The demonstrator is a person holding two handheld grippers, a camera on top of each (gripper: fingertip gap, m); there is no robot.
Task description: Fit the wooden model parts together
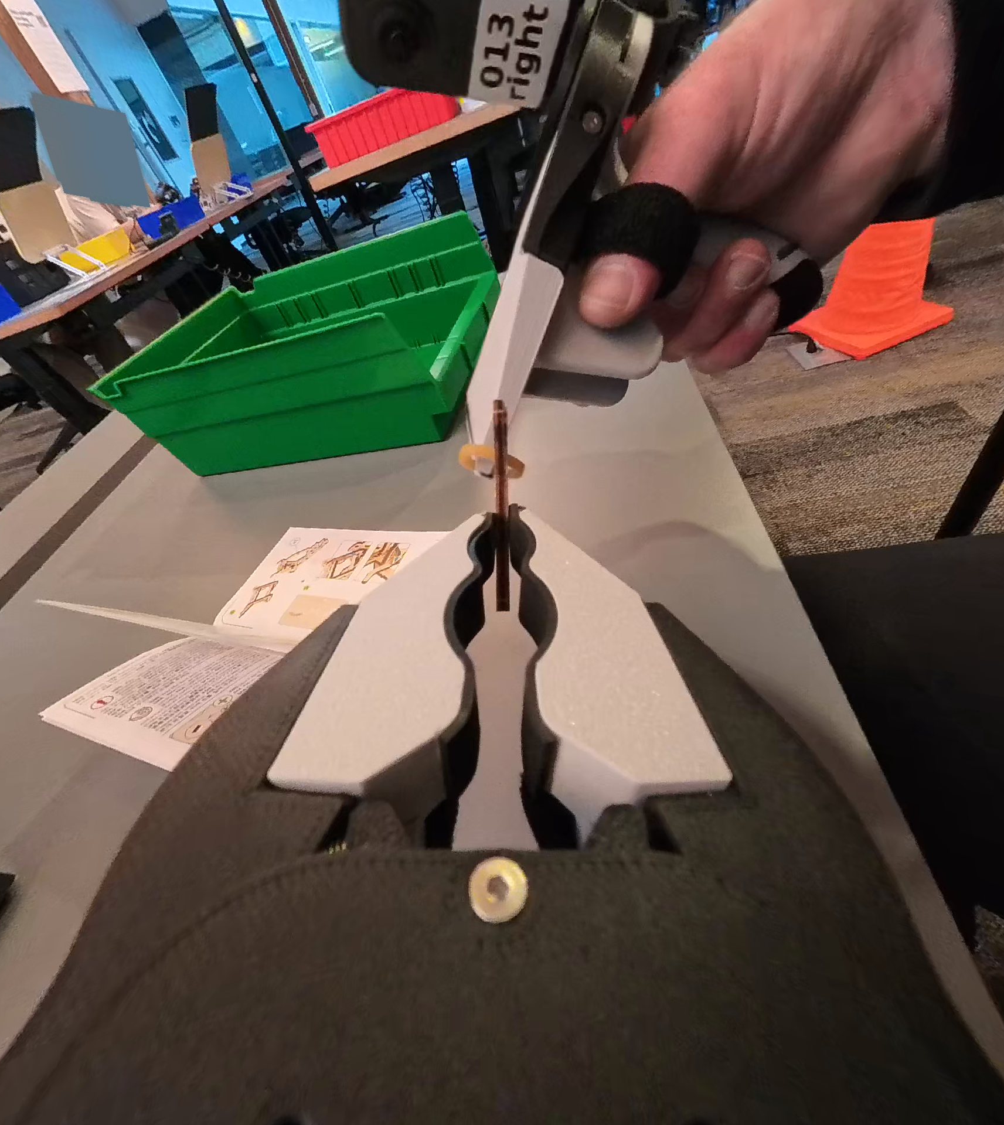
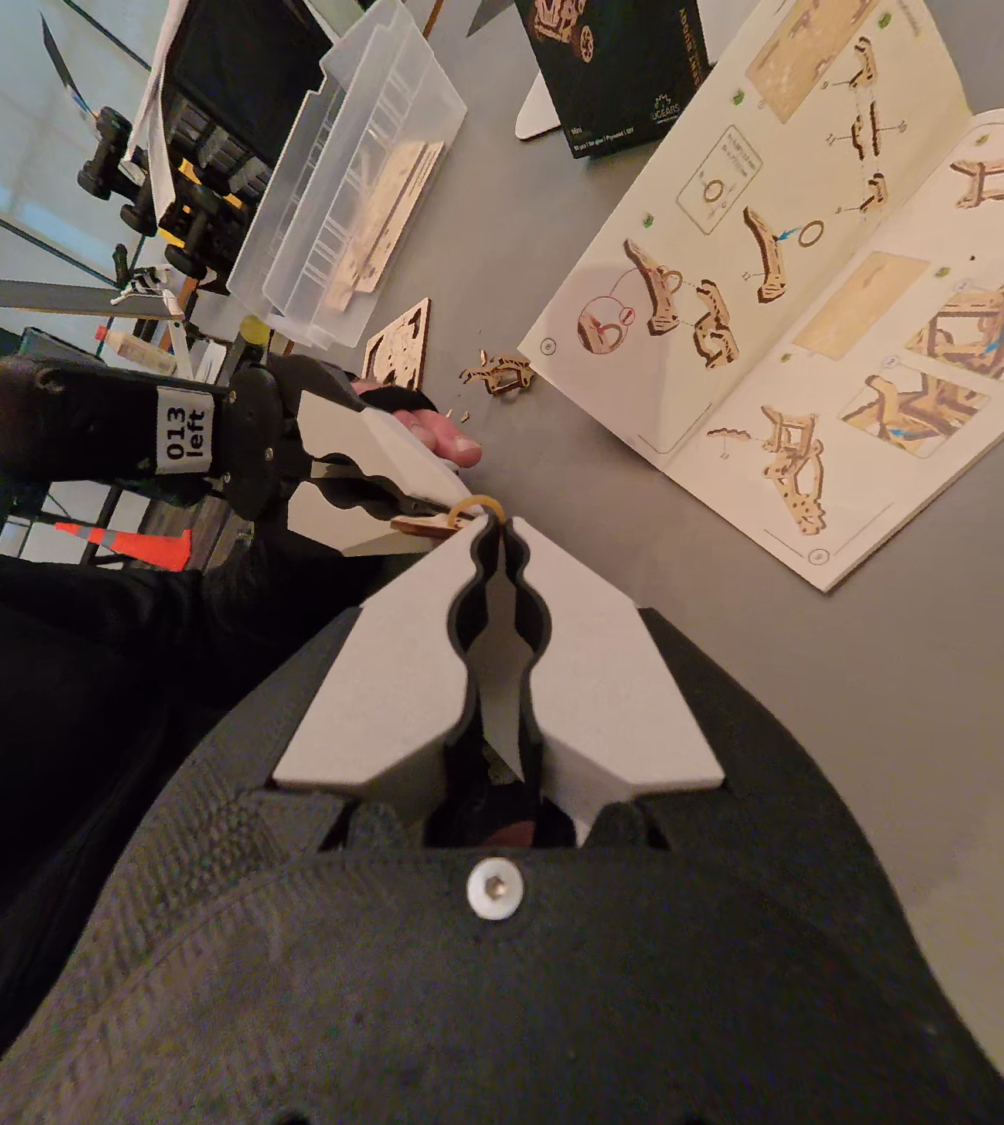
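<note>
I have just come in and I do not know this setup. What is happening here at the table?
A person works with two hand-held grippers over a grey table. The left gripper is shut on a thin wooden part, seen edge-on. The right gripper pinches a yellowish rubber band, which loops around that part. An open instruction booklet lies beside them.

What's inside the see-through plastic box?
The clear box holds flat, pale wooden sheets leaning along one side. Its ribbed walls blur them, so how many there are cannot be told.
</note>
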